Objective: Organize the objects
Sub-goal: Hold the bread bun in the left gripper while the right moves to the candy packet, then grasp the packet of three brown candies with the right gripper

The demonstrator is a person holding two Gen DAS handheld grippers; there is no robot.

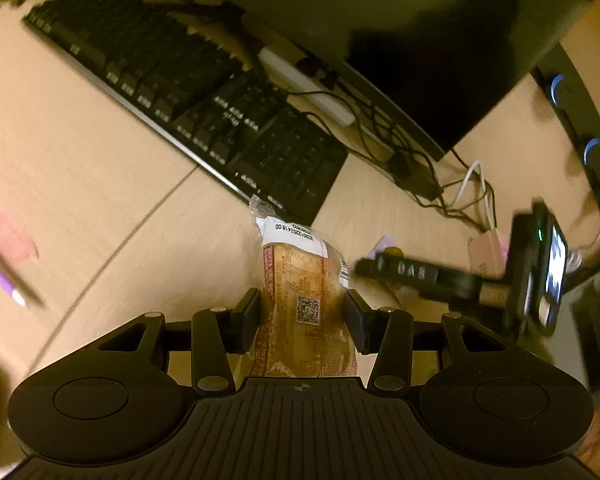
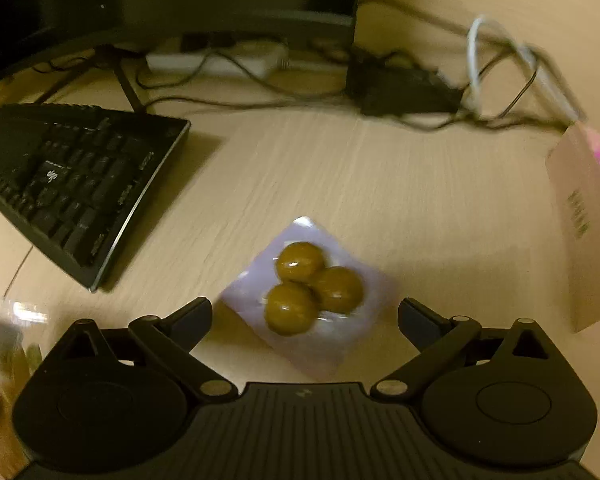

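My left gripper (image 1: 302, 312) is shut on a wrapped bread bun (image 1: 300, 276), a brown printed packet with a white date label and a QR code; the packet sticks out forward above the wooden desk. My right gripper (image 2: 305, 312) stands wide open over a clear packet of three brown-green balls (image 2: 312, 288) lying flat on the desk; the pads do not touch it. From the left wrist view, the right gripper (image 1: 412, 272) shows as a black bar at the right, with its phone (image 1: 548, 272) mounted on it.
A black keyboard (image 1: 188, 96) (image 2: 68, 184) lies at the left, under a dark monitor (image 1: 400, 40). Tangled cables and a black adapter (image 2: 400, 88) lie behind, beside a white power strip (image 2: 216, 60). A beige carton (image 2: 584, 224) stands at the right. A purple pen (image 1: 4, 276) lies far left.
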